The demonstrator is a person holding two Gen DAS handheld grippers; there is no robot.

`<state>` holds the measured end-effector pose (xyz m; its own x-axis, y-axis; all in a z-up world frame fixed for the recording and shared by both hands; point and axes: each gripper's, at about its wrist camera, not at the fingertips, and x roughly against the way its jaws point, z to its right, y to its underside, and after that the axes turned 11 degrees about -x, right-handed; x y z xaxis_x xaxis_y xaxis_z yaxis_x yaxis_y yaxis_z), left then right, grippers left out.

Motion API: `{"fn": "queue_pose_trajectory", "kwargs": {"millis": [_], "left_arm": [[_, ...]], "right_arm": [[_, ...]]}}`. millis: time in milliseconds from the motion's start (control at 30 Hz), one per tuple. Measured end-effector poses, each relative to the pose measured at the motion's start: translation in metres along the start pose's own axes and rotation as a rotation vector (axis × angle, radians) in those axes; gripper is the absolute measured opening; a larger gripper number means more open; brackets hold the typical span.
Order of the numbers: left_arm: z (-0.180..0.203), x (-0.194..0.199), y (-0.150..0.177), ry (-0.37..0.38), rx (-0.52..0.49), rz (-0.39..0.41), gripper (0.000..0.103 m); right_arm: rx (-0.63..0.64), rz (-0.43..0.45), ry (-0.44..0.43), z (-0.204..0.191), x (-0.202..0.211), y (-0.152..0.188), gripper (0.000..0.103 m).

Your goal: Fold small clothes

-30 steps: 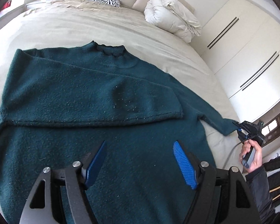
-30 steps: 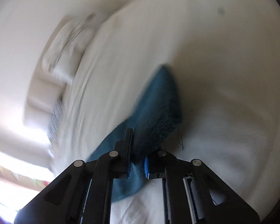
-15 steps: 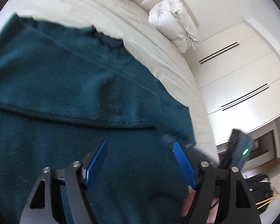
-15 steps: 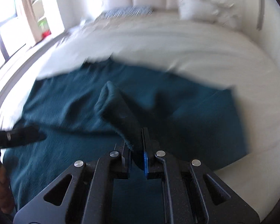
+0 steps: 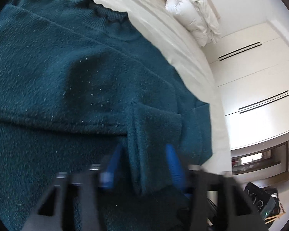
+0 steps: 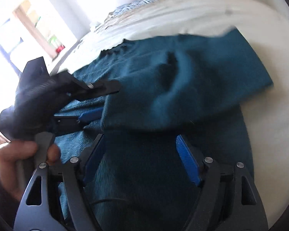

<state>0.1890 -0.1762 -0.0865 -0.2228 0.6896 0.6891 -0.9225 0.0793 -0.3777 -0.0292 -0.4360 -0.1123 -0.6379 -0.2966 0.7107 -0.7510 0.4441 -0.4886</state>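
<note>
The dark green sweater (image 5: pixel 71 88) lies flat on the bed (image 5: pixel 163 38), its collar toward the headboard. 1 sleeve is already folded across the chest. The other sleeve (image 5: pixel 152 134) is also brought over the body, and its cuff end lies between the 2 blue pads of the left gripper (image 5: pixel 142 165). The jaws of this gripper have just been closing. The view is blurred there, so I cannot tell if the pads press on the cuff.

The right gripper (image 6: pixel 140 159) has just been opening. Its jaws stand wide apart over the lower part of the sweater (image 6: pixel 183 88), with nothing held, and the folded sleeve lies just beyond its fingertips. In the right wrist view the left gripper (image 6: pixel 98 102) comes from the left side, with the sleeve edge between its fingers.
</note>
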Motion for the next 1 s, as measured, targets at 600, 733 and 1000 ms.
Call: {"fn": "queue_pose_trajectory", "kwargs": {"millis": [600, 733, 1000], "left_arm": [[0.055, 0.122, -0.055, -0.049, -0.345, 0.199, 0.009], [0.061, 0.138, -0.063, -0.068, -0.432, 0.246, 0.009], [0.023, 0.139, -0.065, -0.086, -0.36, 0.246, 0.009]], "right_arm": [[-0.168, 0.079, -0.092, 0.048, 0.045, -0.013, 0.074], [-0.171, 0.067, -0.092, 0.047, 0.036, -0.014, 0.074], [-0.152, 0.051, -0.093, 0.035, 0.028, -0.015, 0.074]]}}
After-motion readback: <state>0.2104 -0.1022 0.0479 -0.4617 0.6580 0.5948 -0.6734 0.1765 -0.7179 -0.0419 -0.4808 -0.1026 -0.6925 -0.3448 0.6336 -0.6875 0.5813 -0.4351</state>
